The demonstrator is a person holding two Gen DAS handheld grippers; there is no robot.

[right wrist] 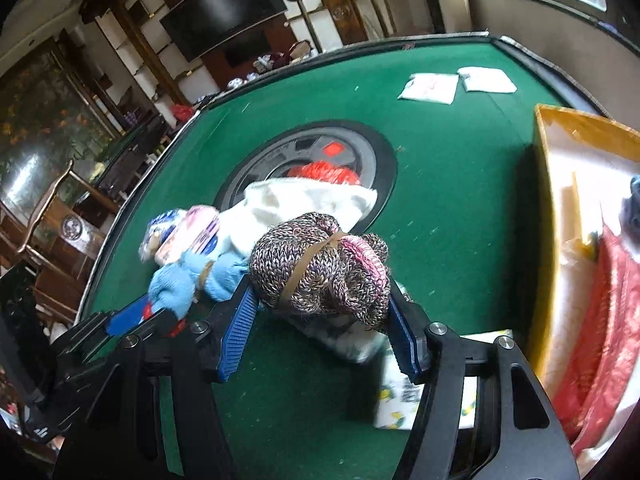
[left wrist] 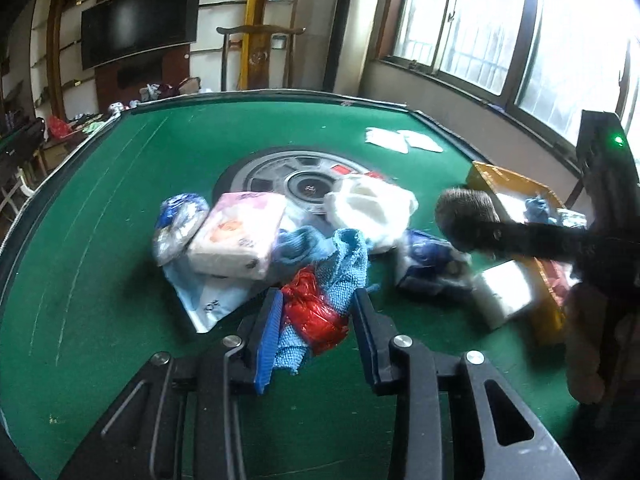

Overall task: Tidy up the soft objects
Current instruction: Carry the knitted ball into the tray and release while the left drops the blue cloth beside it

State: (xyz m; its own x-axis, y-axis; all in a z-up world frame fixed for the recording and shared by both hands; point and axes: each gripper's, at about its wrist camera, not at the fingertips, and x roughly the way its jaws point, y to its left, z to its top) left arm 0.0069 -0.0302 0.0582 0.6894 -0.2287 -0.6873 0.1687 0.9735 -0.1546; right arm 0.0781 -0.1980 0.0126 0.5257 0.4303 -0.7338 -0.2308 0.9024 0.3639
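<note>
R gripper (right wrist: 320,304) is clamped on a marled knit sock bundle (right wrist: 320,264), tied w/ a tan band, held above the green felt table (right wrist: 460,208) just left of the yellow box (right wrist: 540,200). L gripper (left wrist: 314,320) has its fingers spread apart around a red plastic bag (left wrist: 312,312) lying on a light-blue cloth (left wrist: 344,264); whether the pads touch it can't be told. Pile nearby: pink tissue pack (left wrist: 236,236), white knit item (left wrist: 372,208), blue-white packet (left wrist: 428,260). Two flat white packs (right wrist: 460,82) lie well apart at the far edge.
</note>
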